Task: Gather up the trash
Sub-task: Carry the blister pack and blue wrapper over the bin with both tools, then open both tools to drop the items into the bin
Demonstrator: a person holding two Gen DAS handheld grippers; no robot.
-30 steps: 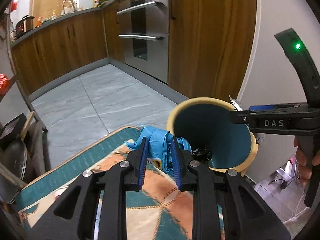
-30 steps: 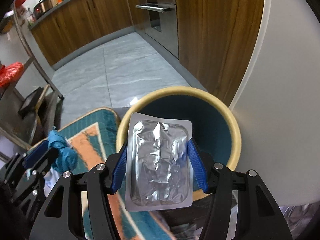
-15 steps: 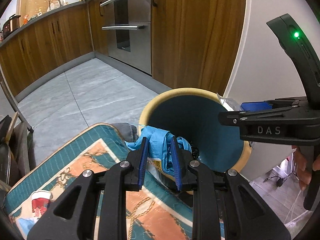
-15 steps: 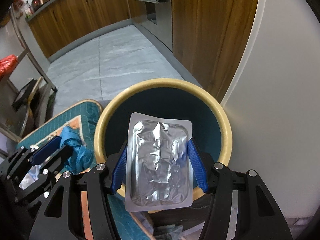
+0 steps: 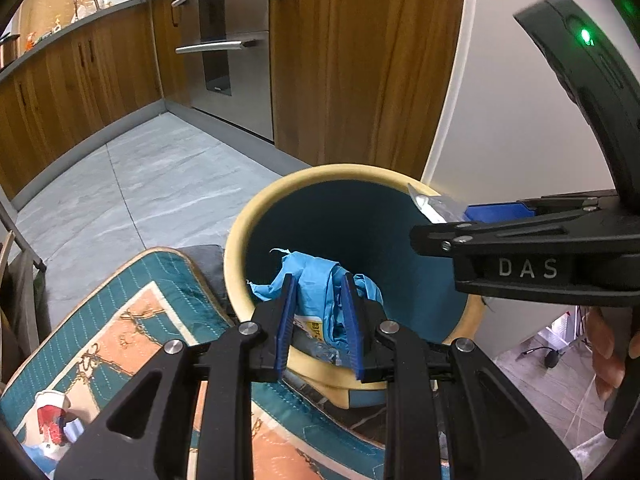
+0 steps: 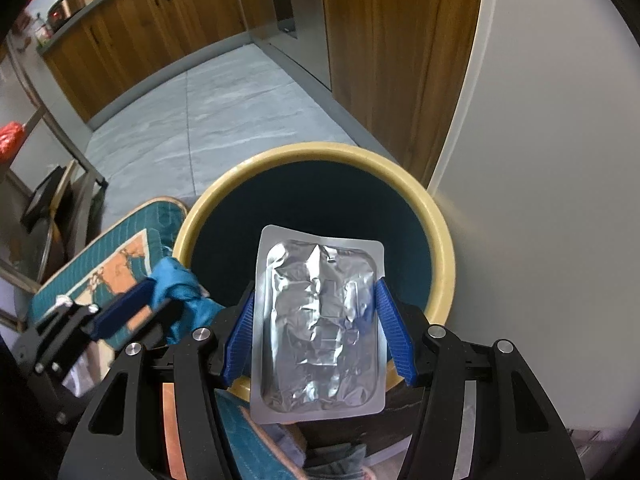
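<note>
A round bin with a cream rim and dark teal inside stands by the white wall; it also shows in the right wrist view. My left gripper is shut on a crumpled blue wrapper and holds it over the bin's near rim. My right gripper is shut on a flat silver foil packet, held above the bin's opening. In the left wrist view the right gripper sits over the bin's right rim. The left gripper shows at the bin's left edge in the right wrist view.
A teal and orange patterned cushion lies left of the bin. A small red and white cup lies on it. Wooden cabinets and a steel oven line the grey tiled floor. A metal rack stands at the left.
Both grippers have moved closer to the bin. The blue wrapper has gone from beside the rim to over the opening. The foil packet now sits over the bin's mouth.
</note>
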